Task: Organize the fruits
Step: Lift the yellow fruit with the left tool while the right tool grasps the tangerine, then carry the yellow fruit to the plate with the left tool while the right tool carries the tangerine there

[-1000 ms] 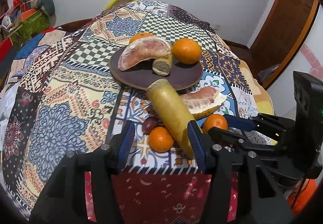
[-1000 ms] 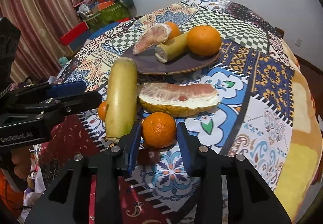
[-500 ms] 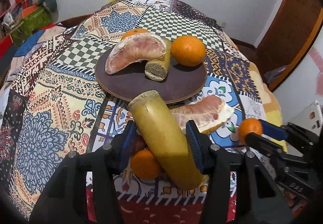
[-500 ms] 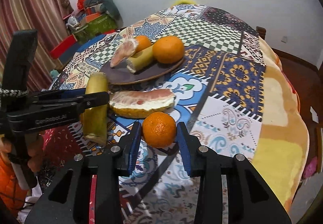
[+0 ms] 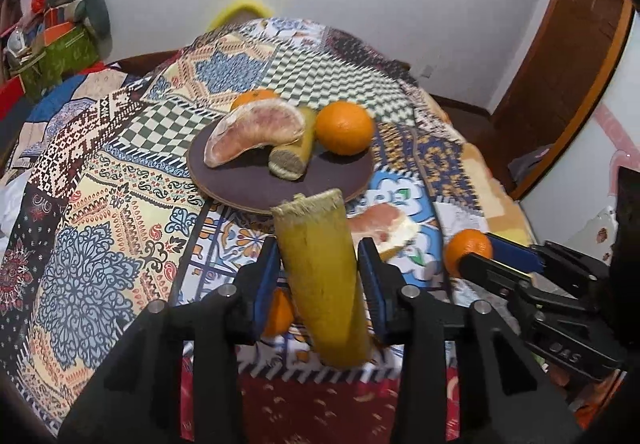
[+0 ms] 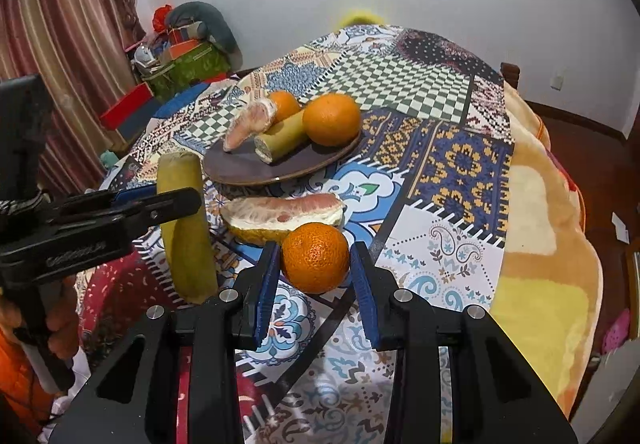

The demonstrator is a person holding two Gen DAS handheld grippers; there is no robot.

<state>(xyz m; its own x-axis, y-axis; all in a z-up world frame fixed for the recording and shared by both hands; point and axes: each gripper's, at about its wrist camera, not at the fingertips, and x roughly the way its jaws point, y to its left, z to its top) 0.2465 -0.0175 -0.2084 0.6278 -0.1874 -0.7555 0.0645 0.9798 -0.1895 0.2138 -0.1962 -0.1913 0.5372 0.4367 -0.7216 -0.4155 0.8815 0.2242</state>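
Left wrist view, frame centre: the left gripper (image 5: 318,280) has just been closing, and its blue pads now clamp the yellow-green sugarcane piece (image 5: 320,276), raised off the patterned tablecloth (image 5: 100,204). Above it, the brown plate (image 5: 240,188) carries a pomelo segment (image 5: 252,132), a short cane piece (image 5: 290,156) and an orange (image 5: 344,126). Right wrist view, lower centre: the right gripper (image 6: 314,276), jaws narrow, grips a mandarin (image 6: 315,257).
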